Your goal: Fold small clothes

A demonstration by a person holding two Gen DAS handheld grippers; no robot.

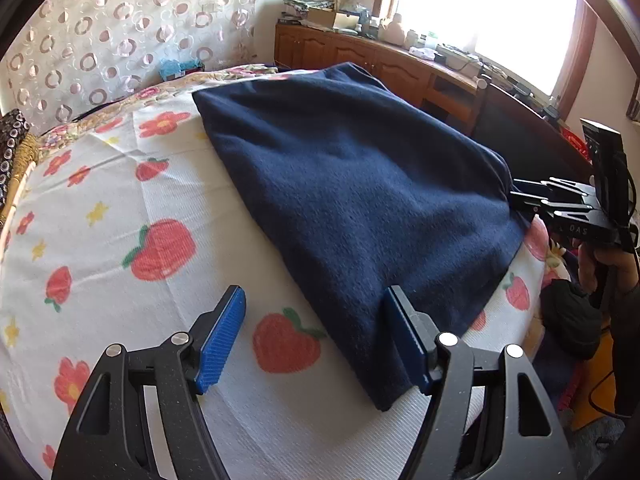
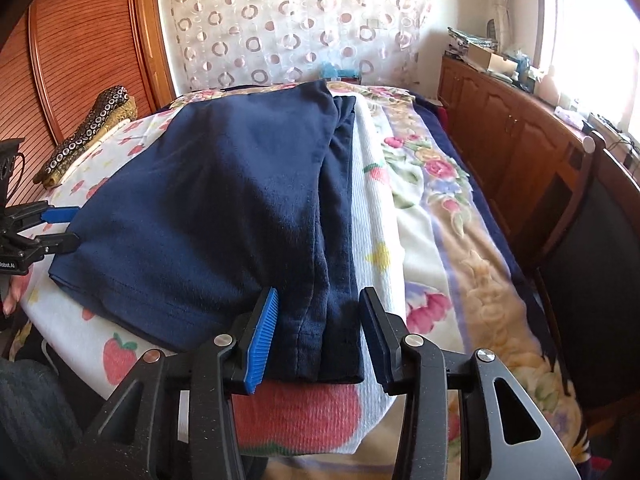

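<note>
Navy garment (image 2: 224, 208), one only, folded double, spread on strawberry-print sheet (image 2: 372, 216) over flowered blanket (image 2: 452, 216). Long axis running near to far in right wrist view, hemmed end near, narrower end far toward dotted curtain (image 2: 296, 28). Two grippers. At left, left gripper (image 1: 316, 332) spread wide, one blue pad (image 1: 222, 340) over bare sheet, other against garment's near corner, gripping nothing. At right, right gripper (image 2: 316, 340) likewise wide, straddling hemmed end, not clamped.
</note>
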